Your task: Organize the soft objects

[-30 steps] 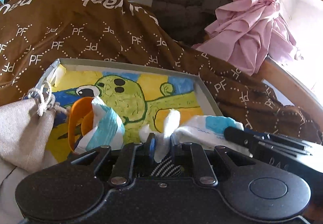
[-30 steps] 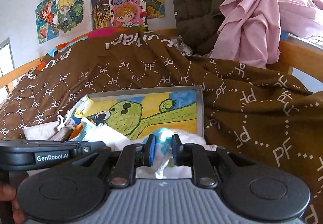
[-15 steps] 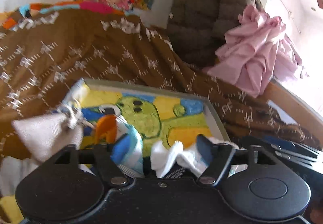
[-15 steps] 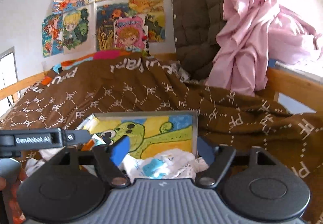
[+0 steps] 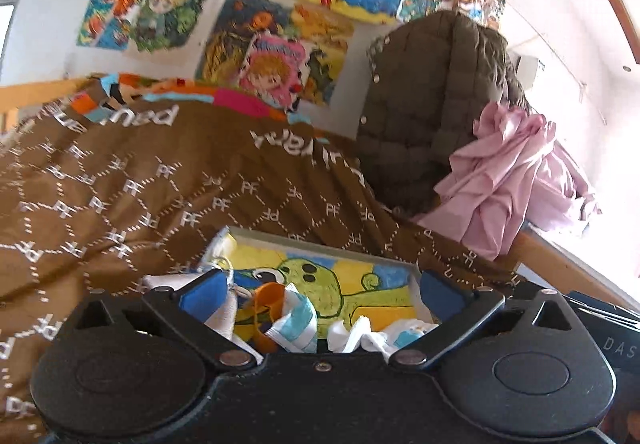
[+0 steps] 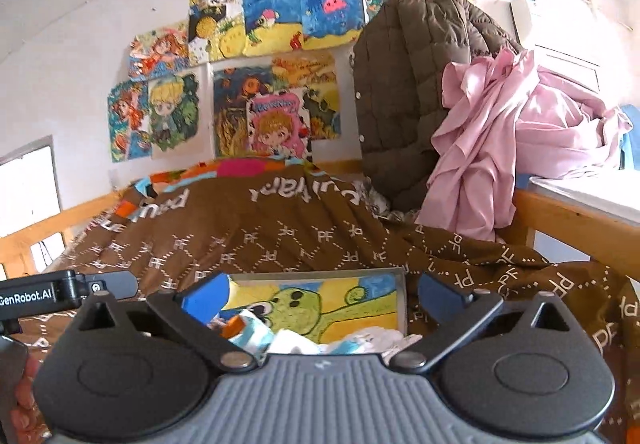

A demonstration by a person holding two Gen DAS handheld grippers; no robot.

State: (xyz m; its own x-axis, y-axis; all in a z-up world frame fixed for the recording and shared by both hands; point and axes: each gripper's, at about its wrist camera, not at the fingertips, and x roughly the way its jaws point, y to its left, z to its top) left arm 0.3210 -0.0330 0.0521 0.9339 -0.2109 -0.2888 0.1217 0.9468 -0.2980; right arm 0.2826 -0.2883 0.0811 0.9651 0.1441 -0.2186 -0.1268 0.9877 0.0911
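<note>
Socks (image 5: 376, 338) and other small cloth pieces are lying bunched in the near end of a shallow box (image 5: 328, 240) whose floor is carrying a green cartoon drawing, the box itself sitting on a brown blanket (image 5: 160, 196) spread over the bed. A white and blue striped piece (image 5: 298, 324) is sitting near the box's near-left part beside something orange (image 5: 266, 296), and a grey cloth bag (image 5: 224, 308) is draping over the left edge. They are probably gathering here because the box is serving as the collecting place for soft things. The crumpled white pile has no clear long axis; the striped piece is standing roughly upright, pointing away from the near edge. The left gripper (image 5: 320, 294) is hovering above the near edge with its jaws opening wide, nothing pinched between them. The right gripper (image 6: 320, 296) is likewise opening over the same end, released, with cloth only beneath it. Beyond the blanket, a quilted jacket (image 6: 416, 84) and a pink sheet (image 6: 492, 148) are hanging by the headboard.
</note>
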